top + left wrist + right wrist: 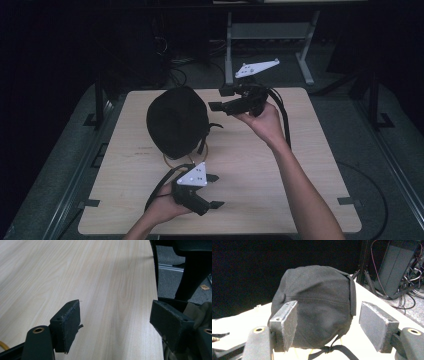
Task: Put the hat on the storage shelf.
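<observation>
Resting on the far-left part of the table [280, 200], the black fabric bag [176, 122] looks soft and light; its strap [337, 349] seems the best hold. Right gripper [220, 99] faces it, jaws apart; left gripper [214, 191] is likewise spread, empty.

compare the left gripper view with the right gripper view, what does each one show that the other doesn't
Left gripper view: bare wood grain of the table, its edge, and grey floor beyond. Right gripper view: a black bag on the table, a strap at its base, and cables at a dark stand. Both: an open hand-held gripper, left and right, holding nothing, over the same light tabletop.
</observation>
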Demonstrator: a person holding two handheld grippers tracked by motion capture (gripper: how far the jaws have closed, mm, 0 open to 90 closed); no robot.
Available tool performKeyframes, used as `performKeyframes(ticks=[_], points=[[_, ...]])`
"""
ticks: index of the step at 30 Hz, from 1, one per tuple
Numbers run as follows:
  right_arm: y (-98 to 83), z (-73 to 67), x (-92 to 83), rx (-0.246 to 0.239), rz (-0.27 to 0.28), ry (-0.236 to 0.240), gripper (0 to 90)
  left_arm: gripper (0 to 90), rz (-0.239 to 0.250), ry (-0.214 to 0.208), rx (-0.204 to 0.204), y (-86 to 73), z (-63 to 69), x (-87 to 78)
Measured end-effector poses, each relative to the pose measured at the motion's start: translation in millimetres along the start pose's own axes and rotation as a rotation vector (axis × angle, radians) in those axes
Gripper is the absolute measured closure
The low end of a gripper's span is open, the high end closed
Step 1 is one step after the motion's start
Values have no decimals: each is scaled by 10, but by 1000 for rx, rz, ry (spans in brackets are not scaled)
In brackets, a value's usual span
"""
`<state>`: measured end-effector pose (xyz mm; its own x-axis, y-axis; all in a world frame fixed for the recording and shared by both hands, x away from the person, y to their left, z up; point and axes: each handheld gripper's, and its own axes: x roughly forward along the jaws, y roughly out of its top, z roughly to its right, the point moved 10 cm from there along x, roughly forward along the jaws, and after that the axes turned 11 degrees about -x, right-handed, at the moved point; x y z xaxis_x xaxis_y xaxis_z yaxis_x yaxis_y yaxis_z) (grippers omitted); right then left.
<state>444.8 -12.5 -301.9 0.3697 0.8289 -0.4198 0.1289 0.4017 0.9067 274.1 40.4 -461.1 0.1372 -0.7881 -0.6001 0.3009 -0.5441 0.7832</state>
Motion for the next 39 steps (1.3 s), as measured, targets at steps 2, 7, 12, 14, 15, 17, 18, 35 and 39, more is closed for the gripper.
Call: performKeyframes(ticks=[2, 7, 12, 14, 15, 17, 18, 35, 39], points=[[-27, 20, -31, 0, -6, -5, 302, 241, -4, 0, -1, -8, -1, -2], [-83, 50, -99, 7, -11, -15, 299, 240, -4, 1, -2, -9, -9, -6], [-126, 65, -154, 11, -15, -18, 286, 240, -5, 3, -3, -13, -11, -8], [-139, 67, -176, 12, -15, -19, 284, 240, -5, 3, 1, -15, -14, -9], [-147, 65, -186, 17, -17, -20, 283, 240, -4, 4, 3, -15, -16, -11], [-167, 73, -207, 11, -18, -26, 281, 240, -2, 5, -1, -13, -17, -14], [-179, 76, -220, 15, -19, -26, 278, 240, -1, 5, -1, -13, -17, -16], [-482, 70, -455, 40, -29, -43, 268, 238, 0, 15, -12, -29, -30, -25], [-573, 75, -517, 48, -41, -48, 261, 238, 5, 12, -17, -28, -31, -22]])
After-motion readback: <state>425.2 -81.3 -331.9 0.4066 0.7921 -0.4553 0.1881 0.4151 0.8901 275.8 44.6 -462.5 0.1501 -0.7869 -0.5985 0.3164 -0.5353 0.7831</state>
